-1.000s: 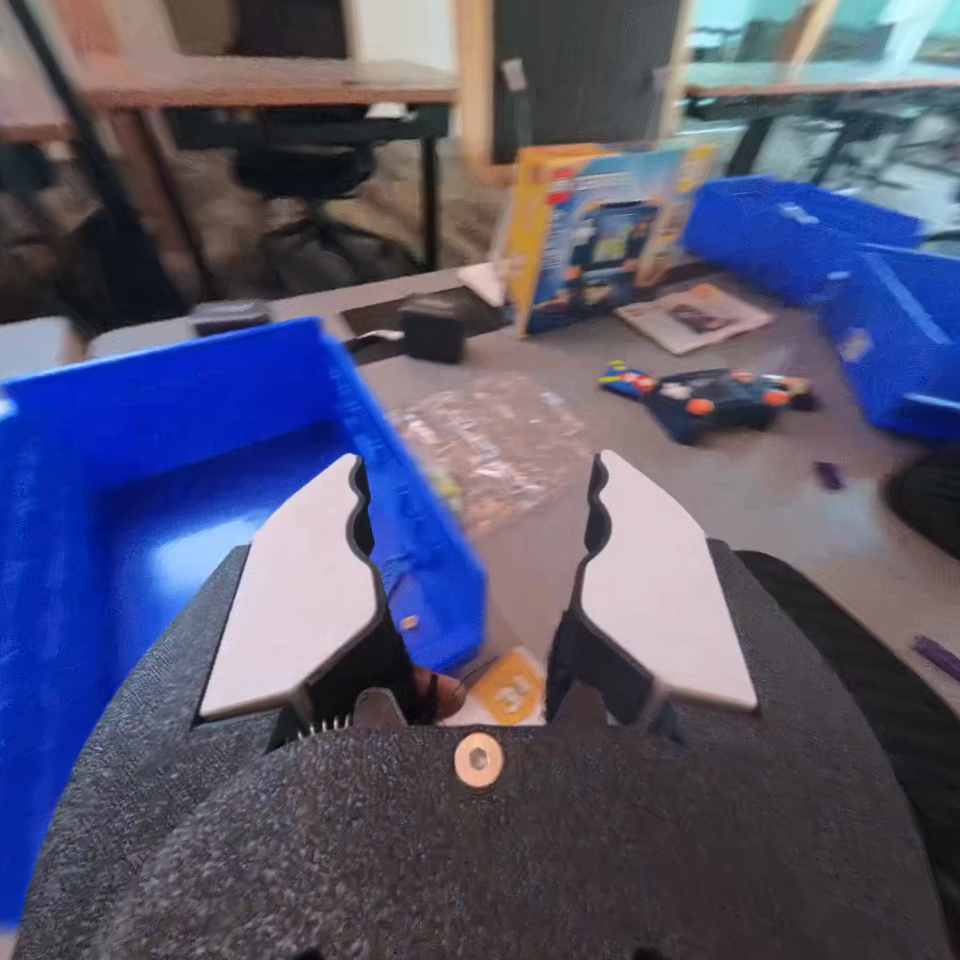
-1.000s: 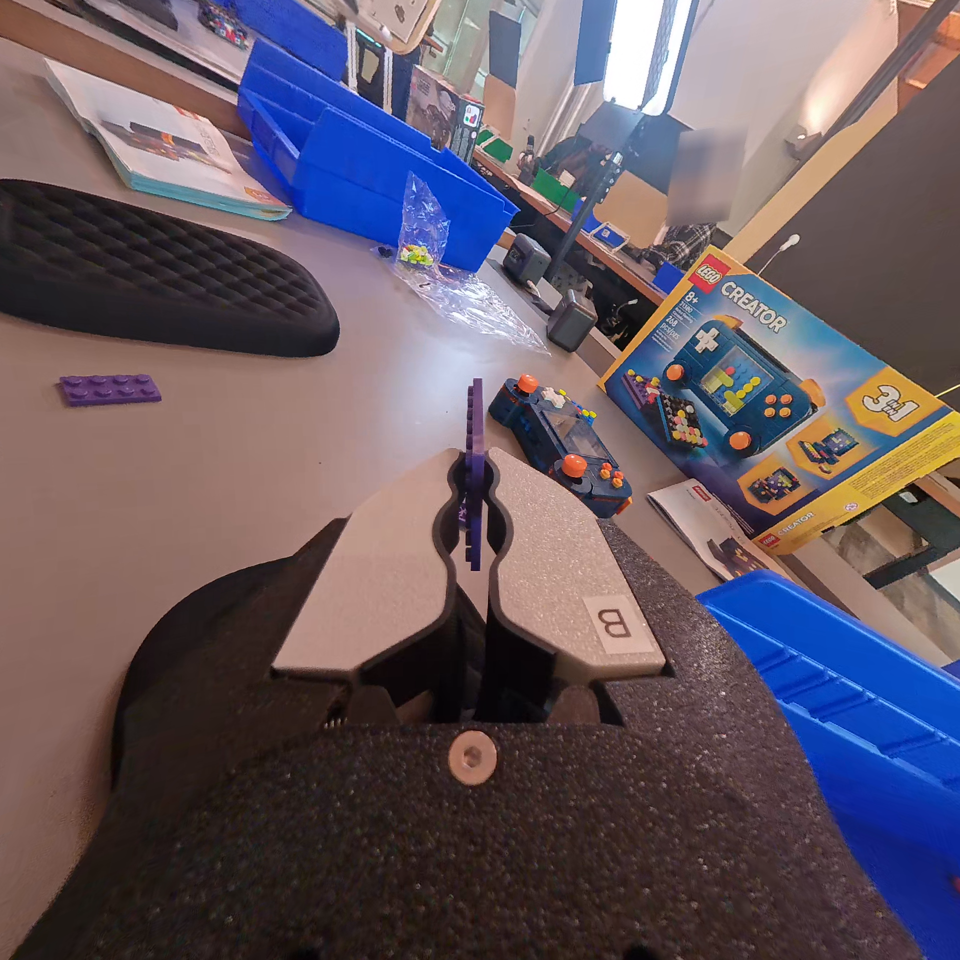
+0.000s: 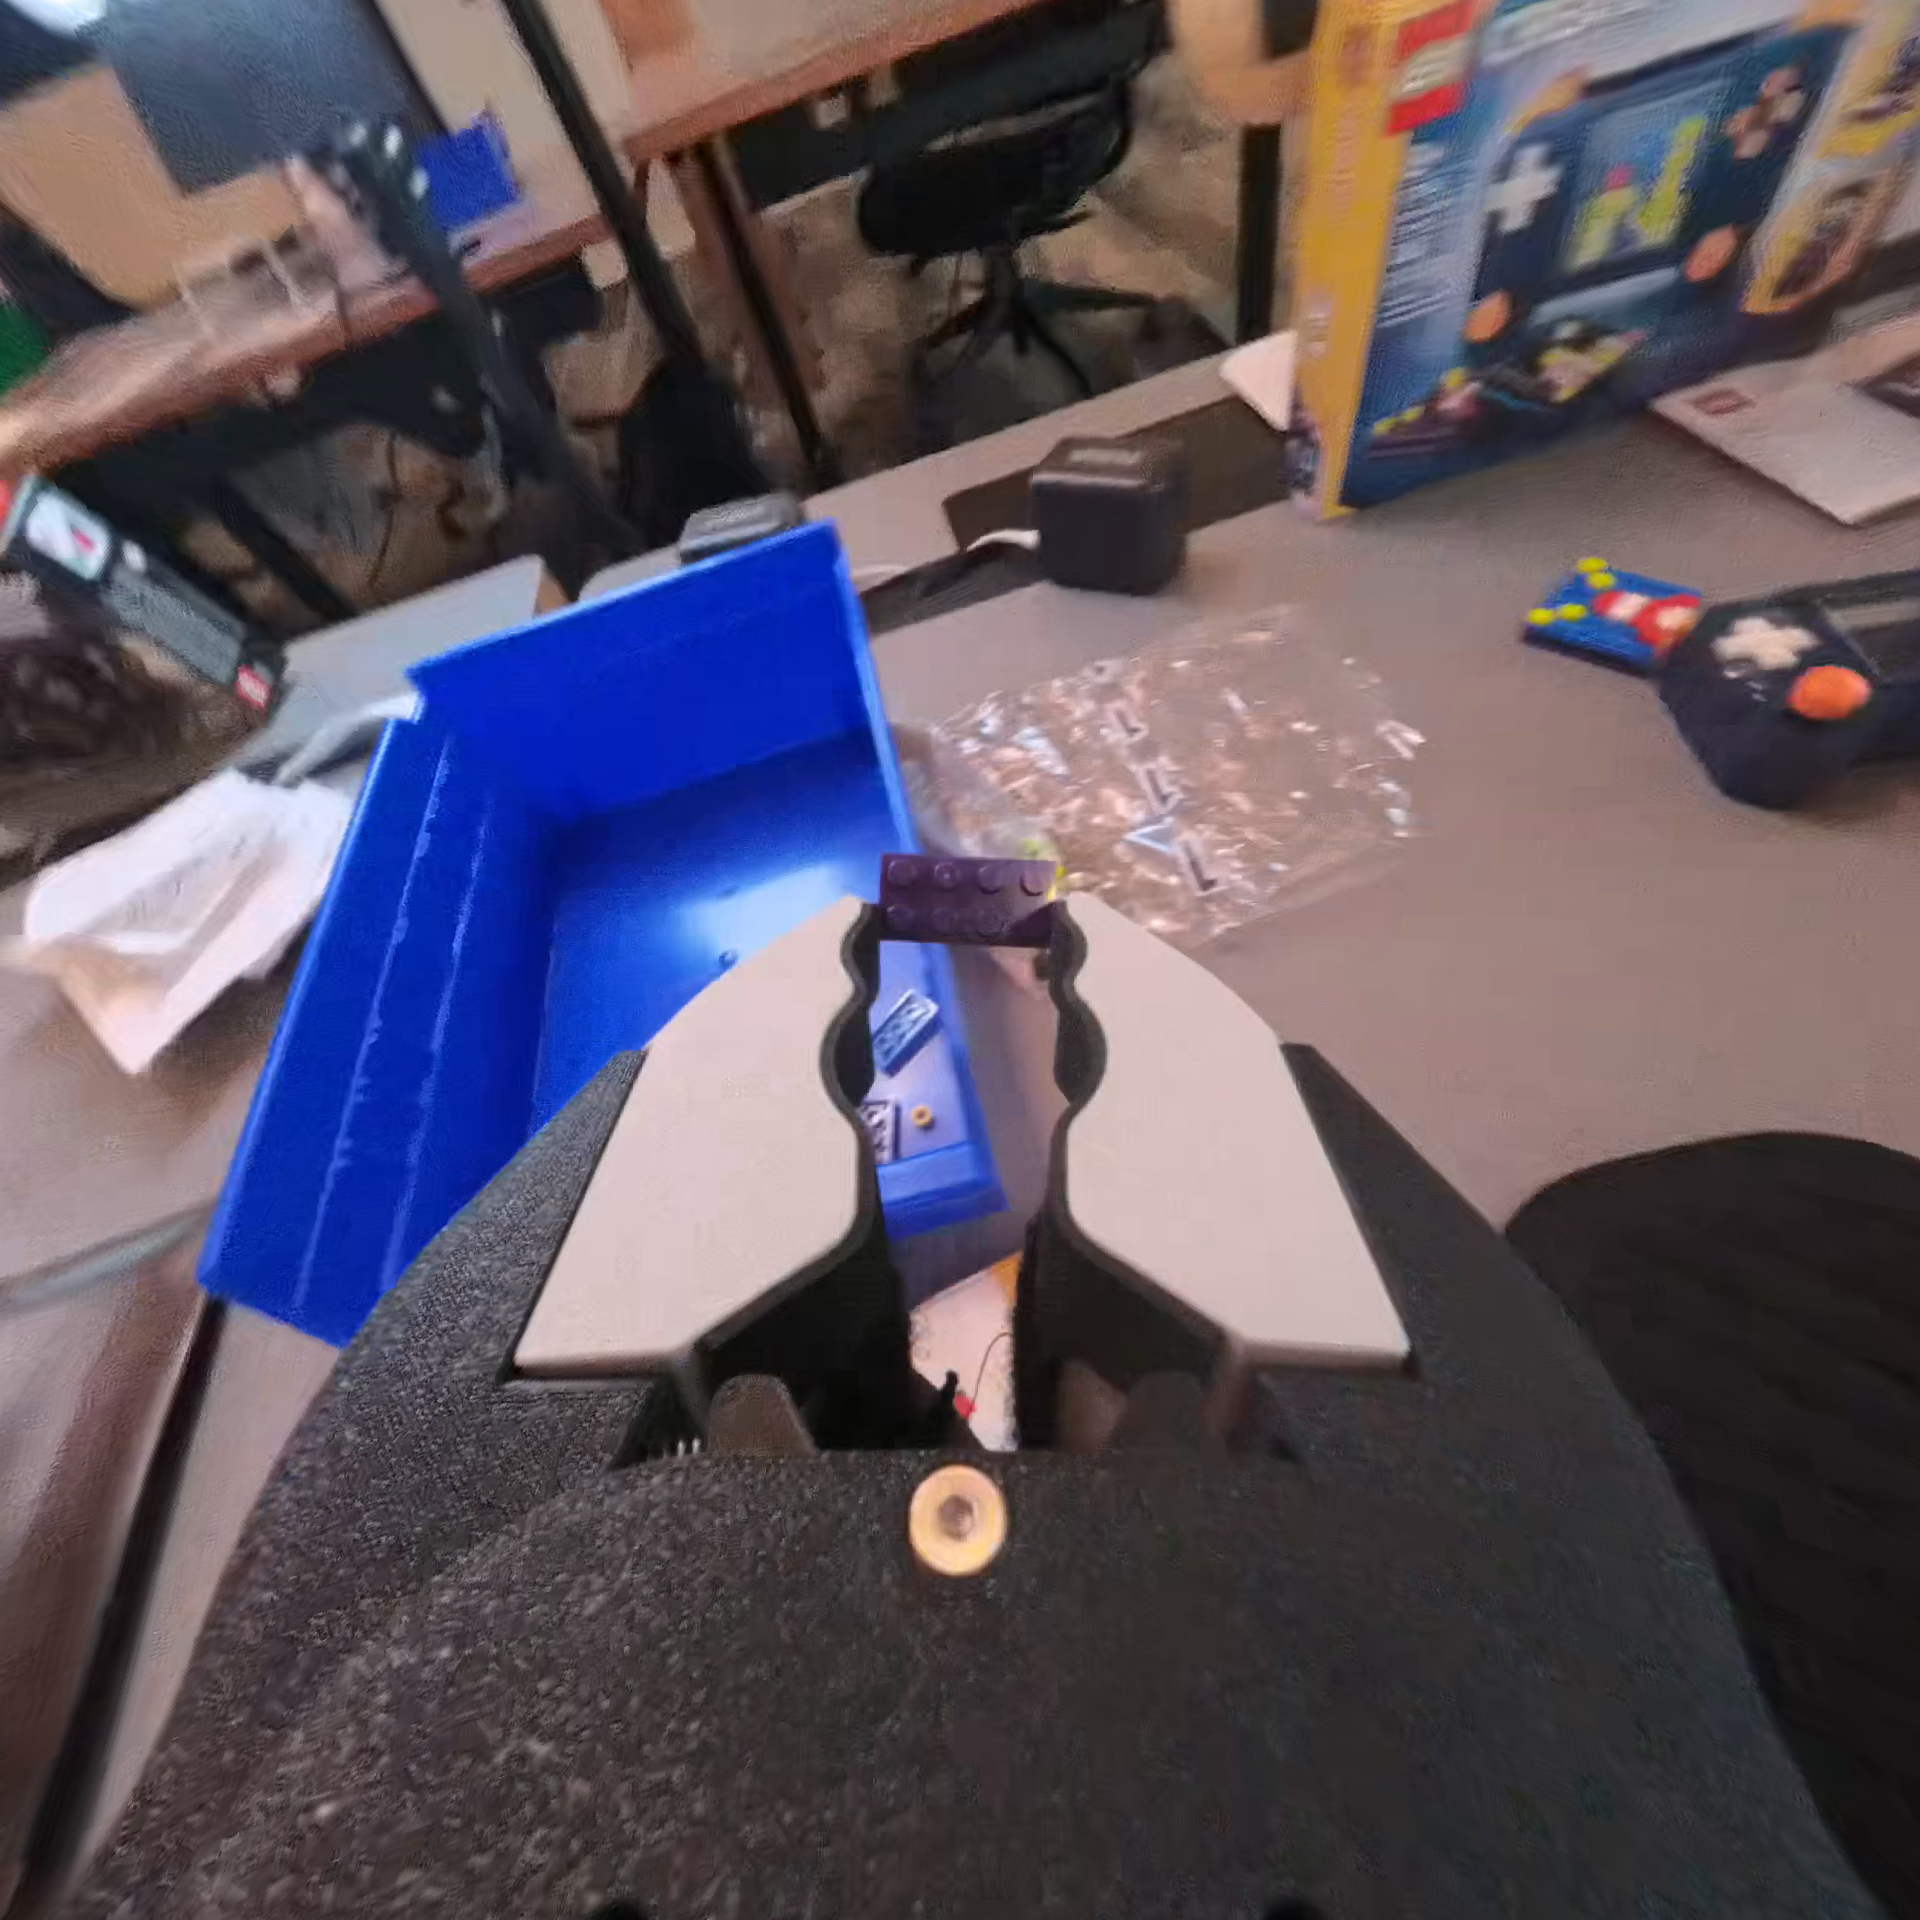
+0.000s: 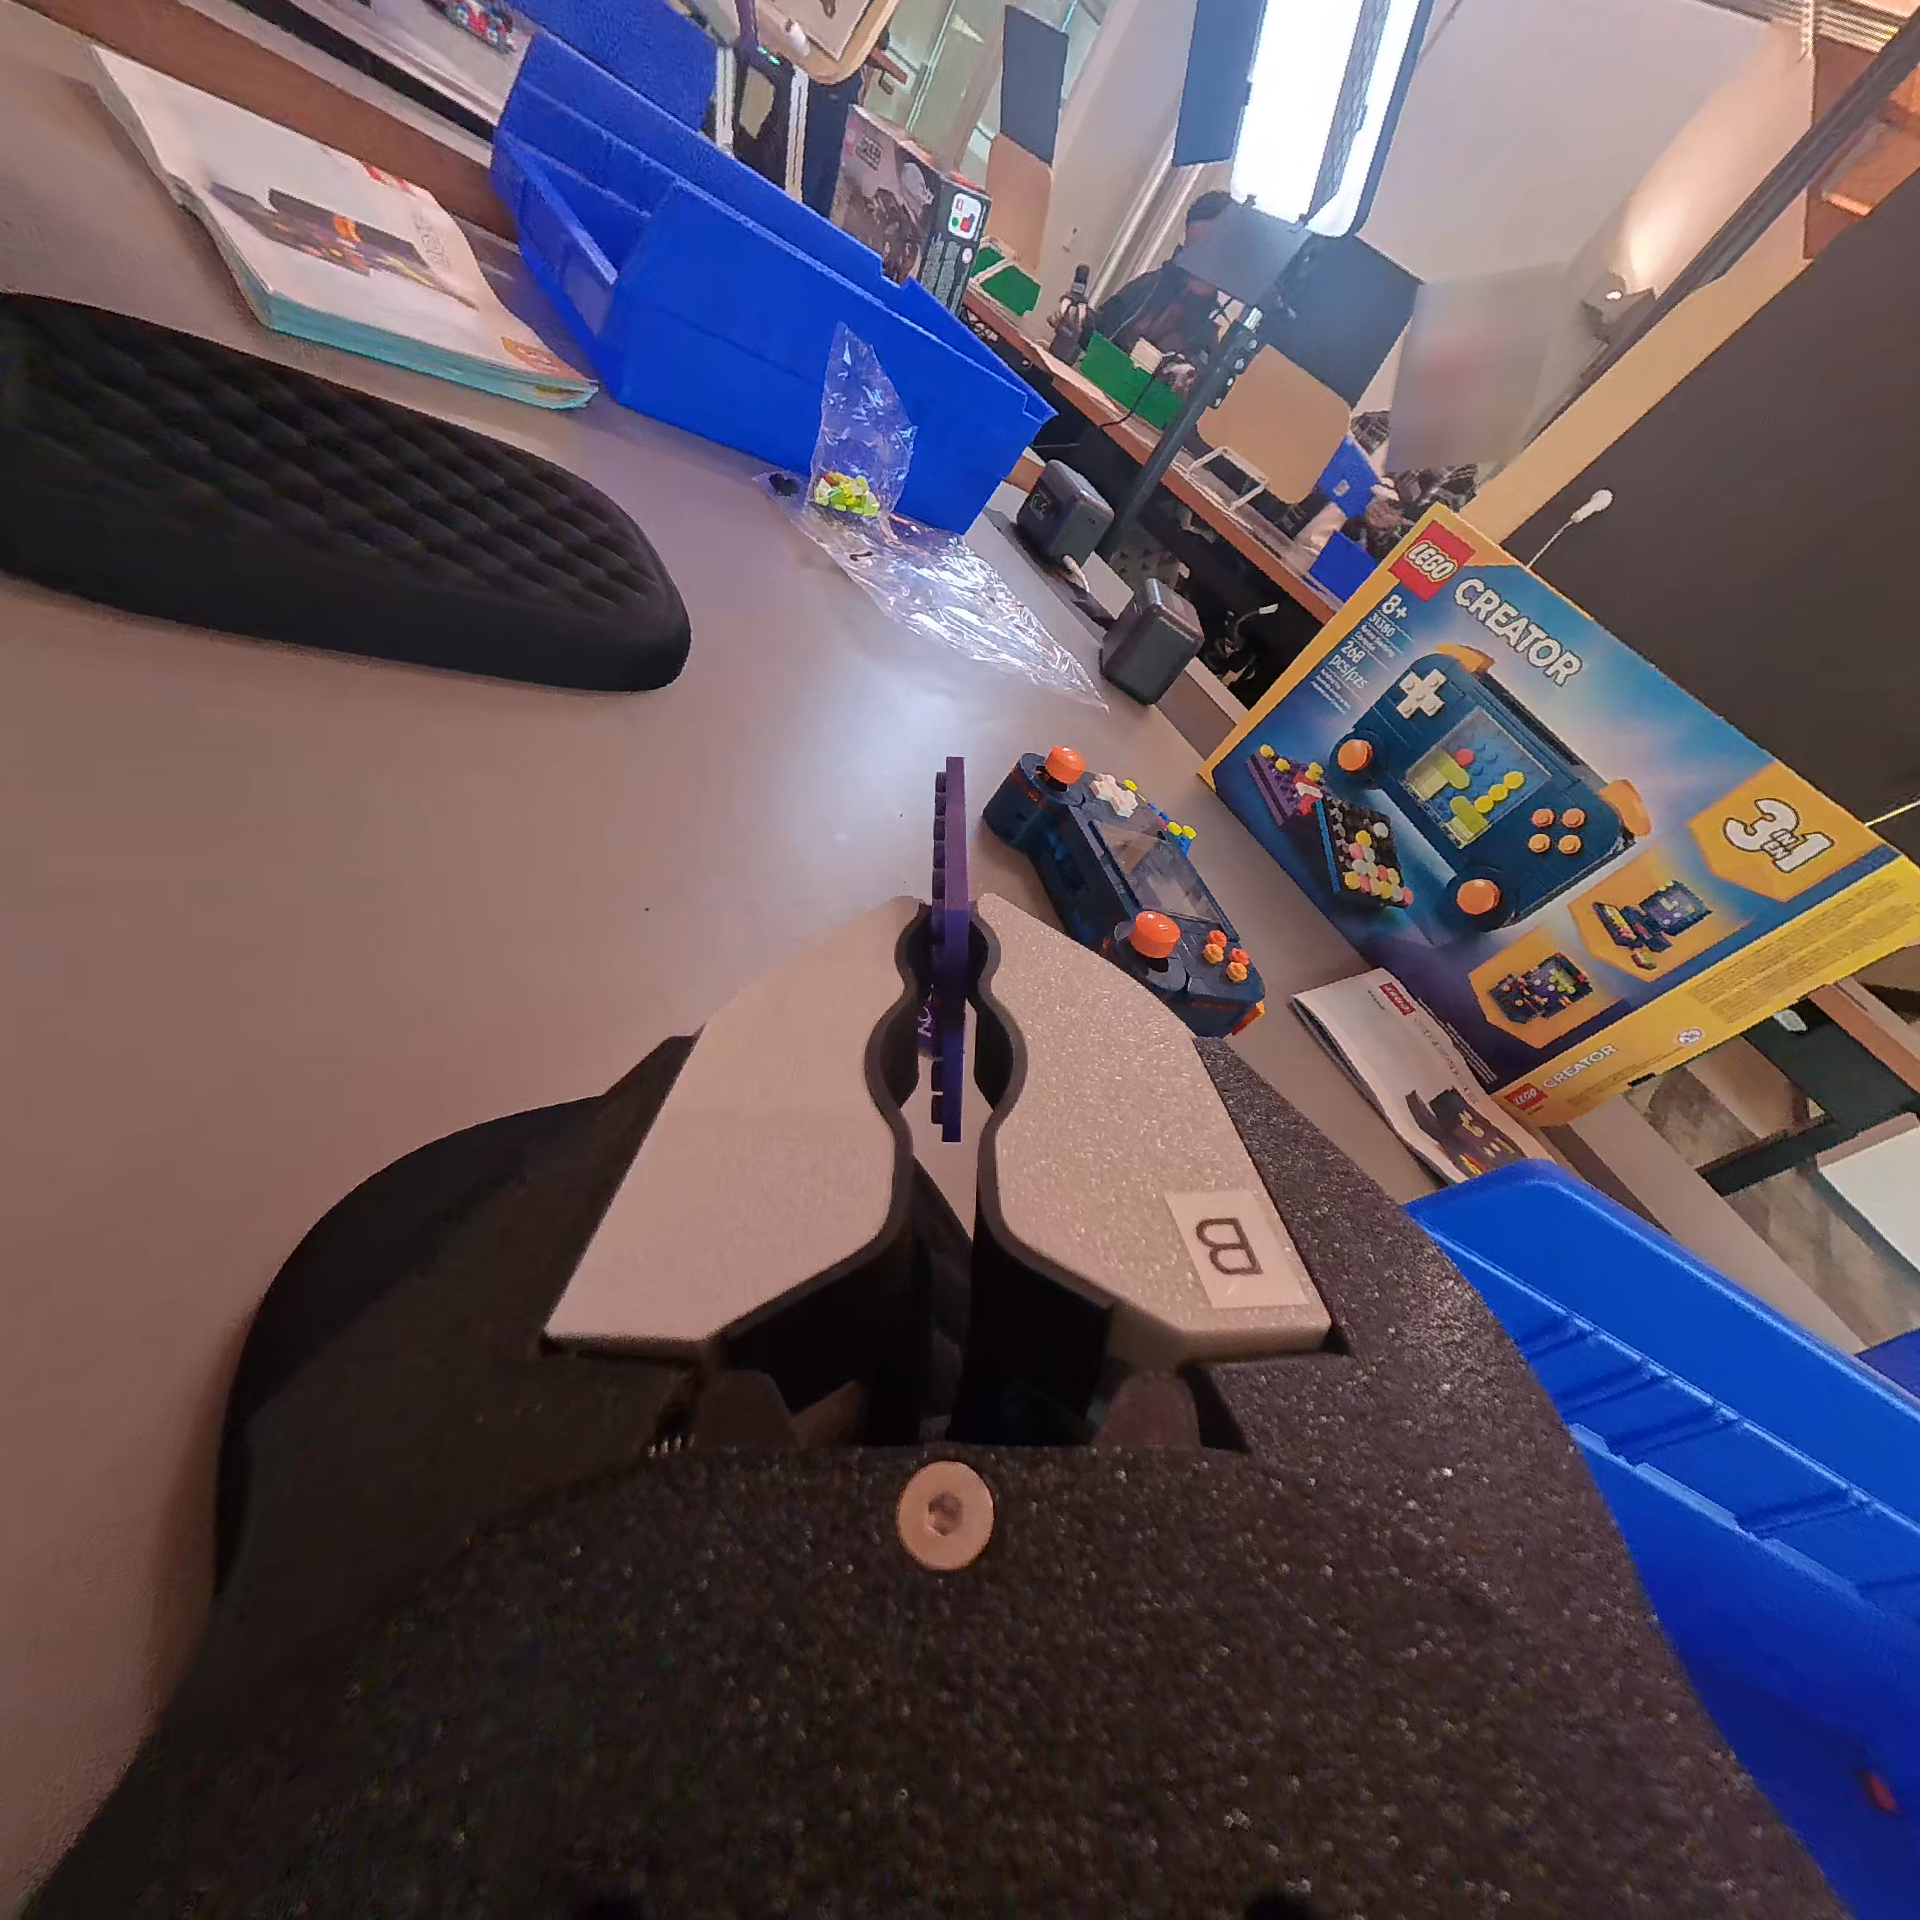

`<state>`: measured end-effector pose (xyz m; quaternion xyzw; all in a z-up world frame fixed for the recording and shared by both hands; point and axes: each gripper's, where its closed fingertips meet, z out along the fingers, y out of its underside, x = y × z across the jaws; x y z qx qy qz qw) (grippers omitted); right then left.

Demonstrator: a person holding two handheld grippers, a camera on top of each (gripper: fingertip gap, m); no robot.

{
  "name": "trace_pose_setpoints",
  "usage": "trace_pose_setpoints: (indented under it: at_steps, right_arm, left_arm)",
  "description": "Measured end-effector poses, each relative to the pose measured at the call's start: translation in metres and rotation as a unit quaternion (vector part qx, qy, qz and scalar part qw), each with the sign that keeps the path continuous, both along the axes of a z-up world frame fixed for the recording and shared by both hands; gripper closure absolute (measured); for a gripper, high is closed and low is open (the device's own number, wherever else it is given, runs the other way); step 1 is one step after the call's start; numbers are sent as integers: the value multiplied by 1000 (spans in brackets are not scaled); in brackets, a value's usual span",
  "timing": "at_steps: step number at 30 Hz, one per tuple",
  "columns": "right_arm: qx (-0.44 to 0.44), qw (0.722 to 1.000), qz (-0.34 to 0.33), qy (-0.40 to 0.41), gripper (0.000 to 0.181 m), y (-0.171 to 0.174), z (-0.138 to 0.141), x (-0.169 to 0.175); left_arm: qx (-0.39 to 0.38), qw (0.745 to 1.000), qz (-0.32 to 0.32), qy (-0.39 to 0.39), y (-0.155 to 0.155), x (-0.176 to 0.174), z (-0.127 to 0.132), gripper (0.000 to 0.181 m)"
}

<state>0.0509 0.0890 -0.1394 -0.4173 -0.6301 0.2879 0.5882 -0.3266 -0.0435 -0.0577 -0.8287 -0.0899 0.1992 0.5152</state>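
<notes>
My left gripper (image 3: 966,916) is shut on a dark purple brick plate (image 3: 968,899), held flat across its fingertips above the near right wall of a blue bin (image 3: 623,831). A few small bricks (image 3: 904,1031) lie on the bin's floor. My right gripper (image 4: 951,920) is shut on a purple plate (image 4: 951,862), held edge-on and upright above the grey table (image 4: 416,883). A dark blue brick-built game console (image 4: 1122,883) lies just beyond it; it also shows in the left wrist view (image 3: 1787,696).
A crumpled clear bag (image 3: 1174,769) lies right of the bin. A toy box (image 4: 1558,810) stands at the back, with a booklet (image 4: 1392,1070) in front. A black pad (image 4: 312,499), blue bins (image 4: 748,312) and another blue bin (image 4: 1714,1455) flank the right gripper. A black cube (image 3: 1107,525) sits at the table's far edge. Left tips to right tips: about 40 cm.
My left gripper was open and empty by the blue bin; it now grips a dark purple plate. The loose purple plate on the table near the right gripper is gone. The right gripper holds still.
</notes>
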Motion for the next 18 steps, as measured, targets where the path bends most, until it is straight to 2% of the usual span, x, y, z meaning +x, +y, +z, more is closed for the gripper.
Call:
trace_pose_setpoints:
  at_steps: [2,4,6,7,8,10,13,15,17,18]
  right_arm:
    - [1,1000,0,1,176,0,0,0]
    - [0,1000,0,4,176,0,1,1]
    - [0,1000,-1,3,176,0,1,0]
    - [0,1000,-2,2,176,1,1,0]
    - [0,1000,-2,1,176,1,0,0]
    - [1,1000,-2,0,176,1,0,0]
    - [-1,1000,-2,1,176,1,1,0]
    - [-12,1000,-4,10,176,3,4,1]
    - [-52,998,3,39,176,4,14,3]
    - [-96,993,15,70,176,3,25,4]
  left_arm:
    - [-18,997,28,-71,-8,-38,-13,150]
    - [-33,992,34,-117,-7,-60,-28,151]
    - [-64,989,46,-129,-9,-73,-43,150]
    - [-69,988,52,-126,-9,-77,-47,144]
    - [-68,988,60,-125,-10,-80,-48,131]
    - [-50,989,64,-124,-9,-80,-45,117]
    - [0,992,57,-114,-5,-74,-28,102]
    - [88,993,-21,-72,14,-38,6,101]
    - [189,967,-170,-25,37,44,43,105]
    - [219,944,-246,-2,44,94,52,115]
